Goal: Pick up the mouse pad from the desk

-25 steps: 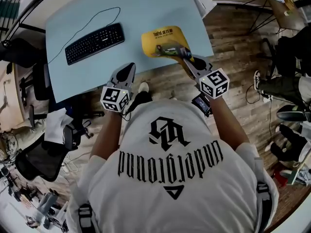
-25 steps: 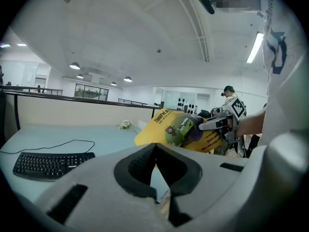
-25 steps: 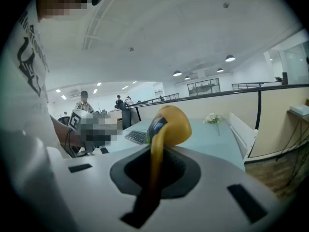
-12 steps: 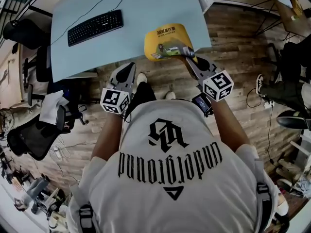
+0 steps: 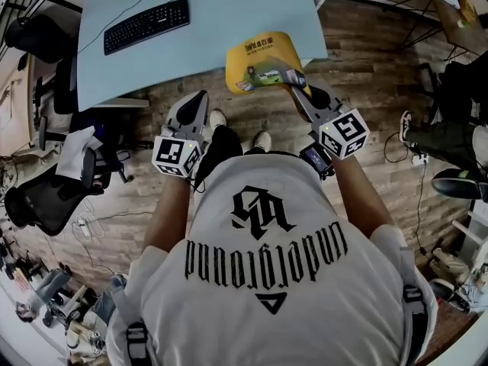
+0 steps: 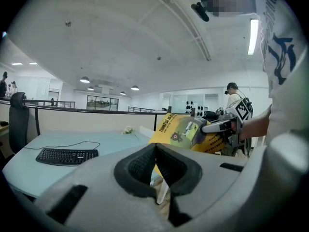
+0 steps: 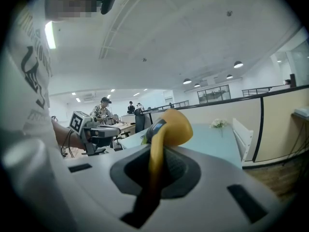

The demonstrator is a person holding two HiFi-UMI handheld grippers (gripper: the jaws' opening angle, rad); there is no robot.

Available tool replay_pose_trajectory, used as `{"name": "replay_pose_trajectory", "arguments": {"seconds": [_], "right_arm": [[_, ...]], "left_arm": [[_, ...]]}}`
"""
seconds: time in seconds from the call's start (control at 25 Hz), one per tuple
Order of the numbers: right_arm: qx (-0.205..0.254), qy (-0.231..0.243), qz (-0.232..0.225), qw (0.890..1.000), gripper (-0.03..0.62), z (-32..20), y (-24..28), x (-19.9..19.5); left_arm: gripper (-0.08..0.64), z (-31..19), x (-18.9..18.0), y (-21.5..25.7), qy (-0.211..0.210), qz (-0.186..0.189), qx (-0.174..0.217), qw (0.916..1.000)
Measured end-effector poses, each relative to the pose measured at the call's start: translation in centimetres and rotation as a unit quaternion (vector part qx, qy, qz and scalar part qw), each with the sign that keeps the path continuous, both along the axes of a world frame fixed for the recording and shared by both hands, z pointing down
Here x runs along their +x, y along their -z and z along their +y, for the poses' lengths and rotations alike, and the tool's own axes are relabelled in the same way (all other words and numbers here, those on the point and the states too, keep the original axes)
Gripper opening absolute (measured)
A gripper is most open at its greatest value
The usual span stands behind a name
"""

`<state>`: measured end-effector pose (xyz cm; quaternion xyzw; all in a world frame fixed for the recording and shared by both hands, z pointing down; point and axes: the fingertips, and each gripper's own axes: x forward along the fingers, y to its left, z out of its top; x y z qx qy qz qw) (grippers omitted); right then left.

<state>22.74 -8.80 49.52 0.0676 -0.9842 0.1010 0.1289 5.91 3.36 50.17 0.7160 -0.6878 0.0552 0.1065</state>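
Two tongs are in view, one in each hand, and only the right gripper [image 5: 293, 81] has anything in it: its jaws are pinched tight on the near edge of the yellow mouse pad [image 5: 263, 61]. From the head view the pad sits at the desk's [image 5: 229, 10] near right corner, its far part over the pale blue top and its near part out over the wooden floor [image 5: 366, 75]. The left gripper view shows it tilted up on a slant beside the desk rather than lying flat, and in the right gripper view the thin sheet runs between the pads and curls over at its far end (the printed side faces up and away from the person). The left gripper [image 5: 200, 97] hangs over the floor just short of the desk edge, well to the left of the pad, its jaws drawn together with nothing between them. A black keyboard [image 5: 146, 25] lies far back on the desk's left side, its cable looping behind it.
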Motion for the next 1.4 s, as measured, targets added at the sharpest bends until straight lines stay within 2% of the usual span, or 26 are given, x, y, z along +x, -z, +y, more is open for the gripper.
{"name": "replay_pose_trajectory", "arguments": {"seconds": [0.4,1.0,1.4], "right_arm": [[0.016,0.007,-0.009,1.000,0.025,2.1,1.0,-0.2],[0.039,0.017,-0.032,0.999,0.025,5.0,2.8,-2.7],[0.043,0.024,-0.034,0.998,0.025,4.7,3.2,-3.2]], "left_arm": [[0.008,1.3,1.4,1.0,-0.004,-0.004,0.015,0.9999],[0.008,3.4,-1.3,3.7,-0.003,-0.031,0.028,0.9991],[0.008,3.0,-1.4,4.0,0.004,-0.025,0.035,0.9991]]}}
